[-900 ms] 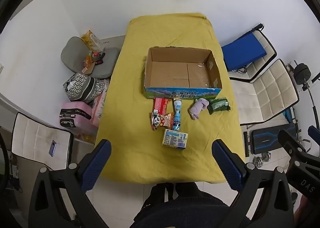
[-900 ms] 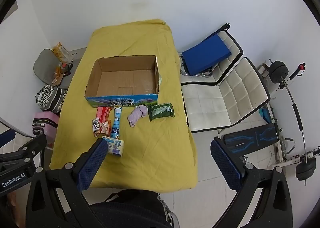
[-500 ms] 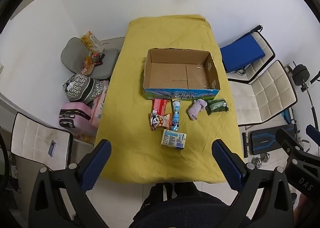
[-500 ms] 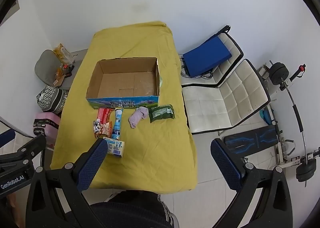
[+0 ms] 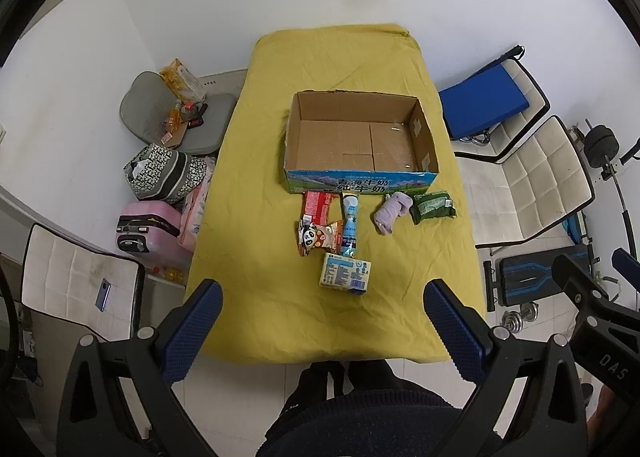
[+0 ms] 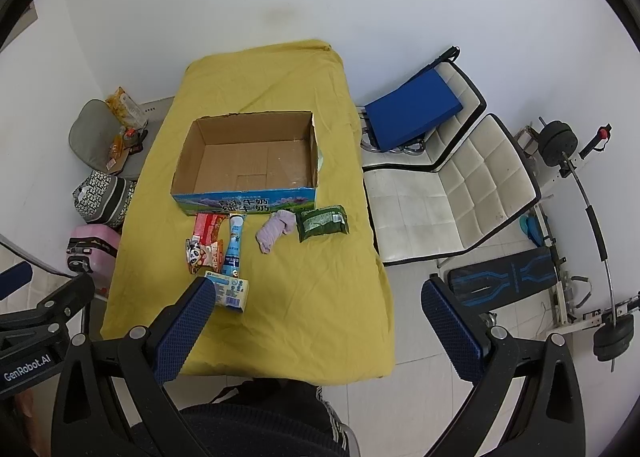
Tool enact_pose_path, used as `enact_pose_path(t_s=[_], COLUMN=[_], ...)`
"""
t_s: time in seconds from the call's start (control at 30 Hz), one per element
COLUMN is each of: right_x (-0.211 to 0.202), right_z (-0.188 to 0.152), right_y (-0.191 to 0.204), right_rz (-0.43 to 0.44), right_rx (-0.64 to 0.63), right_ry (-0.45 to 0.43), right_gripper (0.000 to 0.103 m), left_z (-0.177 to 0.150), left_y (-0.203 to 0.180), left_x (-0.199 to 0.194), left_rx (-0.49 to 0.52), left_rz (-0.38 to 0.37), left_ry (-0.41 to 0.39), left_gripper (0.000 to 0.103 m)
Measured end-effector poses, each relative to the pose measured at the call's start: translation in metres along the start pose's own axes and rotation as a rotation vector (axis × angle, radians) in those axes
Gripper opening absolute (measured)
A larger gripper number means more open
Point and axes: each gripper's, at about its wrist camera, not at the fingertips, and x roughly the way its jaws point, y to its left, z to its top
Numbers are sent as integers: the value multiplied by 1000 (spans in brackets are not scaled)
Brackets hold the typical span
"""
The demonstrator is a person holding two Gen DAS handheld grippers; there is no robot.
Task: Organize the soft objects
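White walls surround a yellow-covered surface (image 5: 248,217) bearing an empty cardboard box (image 5: 360,139). At the box's six o'clock lie snack packets, a tube, a milk carton (image 5: 346,275), a lilac sock (image 5: 392,211) and a green pouch (image 5: 434,207). Left hand-held gripper (image 5: 322,321) and right hand-held gripper (image 6: 316,321) hover released, well above. Crowded packets risk a mistaken grab.

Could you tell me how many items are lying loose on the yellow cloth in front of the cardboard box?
6: red packet, panda snack, blue tube, milk carton, purple sock, green packet. None seems hidden.
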Motion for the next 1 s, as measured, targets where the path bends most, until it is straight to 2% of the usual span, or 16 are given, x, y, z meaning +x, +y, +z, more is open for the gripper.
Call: enact_pose_path(t_s=[0.7, 0.73, 1.0], right_x=[4, -8, -11], right_z=[-2, -3, -7], right_y=[-2, -3, -4], right_rz=[2, 2, 3], right_rx=[6, 7, 10], right_ry=[-6, -8, -10], right_gripper=[103, 103, 103], left_z=[0, -1, 0], left_y=[1, 1, 2], left_x=[0, 0, -1], left_rx=[-6, -8, -11], left_rz=[-1, -2, 0], left_ry=[1, -2, -6], left_gripper=[103, 103, 103])
